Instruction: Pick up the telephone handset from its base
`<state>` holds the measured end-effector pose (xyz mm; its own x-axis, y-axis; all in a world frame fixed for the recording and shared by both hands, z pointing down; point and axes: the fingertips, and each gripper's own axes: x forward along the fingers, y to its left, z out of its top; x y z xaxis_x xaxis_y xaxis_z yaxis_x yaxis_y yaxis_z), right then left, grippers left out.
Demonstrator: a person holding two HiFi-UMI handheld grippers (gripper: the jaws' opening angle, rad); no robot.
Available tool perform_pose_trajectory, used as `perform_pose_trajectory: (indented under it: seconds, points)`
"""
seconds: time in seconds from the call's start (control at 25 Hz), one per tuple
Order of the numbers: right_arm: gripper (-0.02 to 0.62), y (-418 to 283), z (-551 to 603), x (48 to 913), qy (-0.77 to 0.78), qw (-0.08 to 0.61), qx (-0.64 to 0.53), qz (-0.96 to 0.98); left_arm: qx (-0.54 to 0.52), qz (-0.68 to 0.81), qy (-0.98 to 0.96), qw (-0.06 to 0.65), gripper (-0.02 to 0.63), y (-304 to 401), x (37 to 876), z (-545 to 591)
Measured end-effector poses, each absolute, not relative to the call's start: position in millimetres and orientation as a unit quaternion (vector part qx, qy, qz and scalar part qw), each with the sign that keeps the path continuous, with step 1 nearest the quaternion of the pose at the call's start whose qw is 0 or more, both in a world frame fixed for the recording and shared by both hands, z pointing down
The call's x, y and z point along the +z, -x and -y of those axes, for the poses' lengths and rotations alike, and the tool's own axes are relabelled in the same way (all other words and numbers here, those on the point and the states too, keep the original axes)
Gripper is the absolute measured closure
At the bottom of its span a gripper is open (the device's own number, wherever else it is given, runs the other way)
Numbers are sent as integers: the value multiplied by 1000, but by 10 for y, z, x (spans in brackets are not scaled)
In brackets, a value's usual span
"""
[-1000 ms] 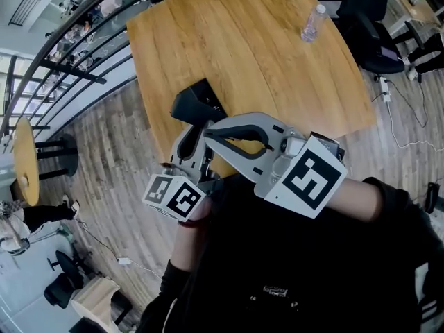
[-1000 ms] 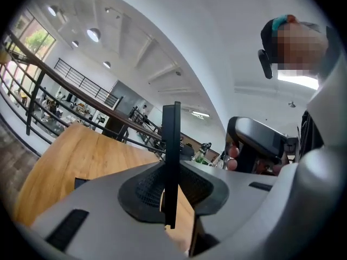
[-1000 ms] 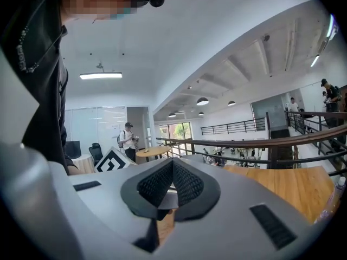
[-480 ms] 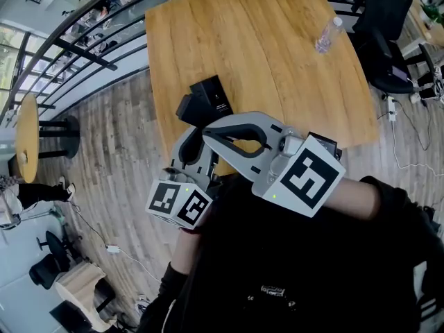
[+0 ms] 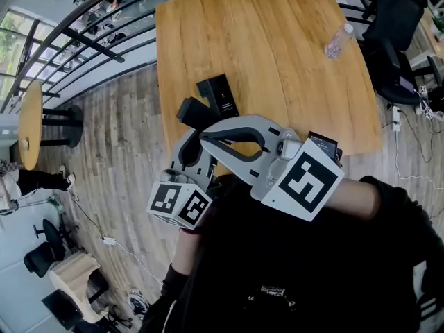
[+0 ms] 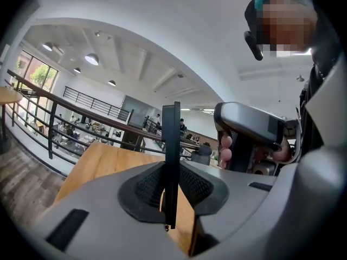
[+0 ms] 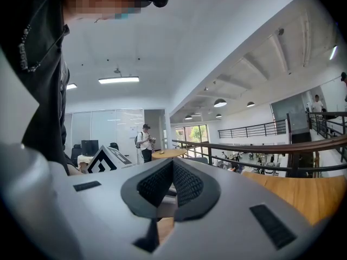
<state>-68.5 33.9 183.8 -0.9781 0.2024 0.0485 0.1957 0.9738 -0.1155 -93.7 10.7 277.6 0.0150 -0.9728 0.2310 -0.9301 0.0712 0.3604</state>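
While the person is holding both grippers close in front of the chest, much as a second ago, the left gripper point(image 6: 170, 191) is clamping a thin black slab point(image 6: 171, 145) between its pads. The slab is standing on edge and rising above the jaws, and what it is cannot be told. The right gripper point(image 7: 172, 179) is reaching across just ahead of the left gripper from its right side, with its jaws pressed together and nothing between them. The black telephone point(image 5: 219, 96) is resting on the wooden table point(image 5: 277, 54), a little ahead of both grippers' tips. Compared with a second ago, the head view is showing the telephone's box-shaped part and its white print more plainly. That part is now standing clear to the right of a darker piece point(image 5: 190, 111), which is sitting directly beyond the left gripper's tip. A plastic bottle point(image 5: 338, 40) is lying far ahead and to the right of the right gripper, and the whole table is sitting further right in that view than before.
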Motion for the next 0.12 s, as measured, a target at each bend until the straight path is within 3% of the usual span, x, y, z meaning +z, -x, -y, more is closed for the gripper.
perform_pose_trajectory:
  seconds: [0.12]
  points:
    - [578,706,-395,1855,110,32,56,992,-52,703,-674,221,528,983,2819,-165]
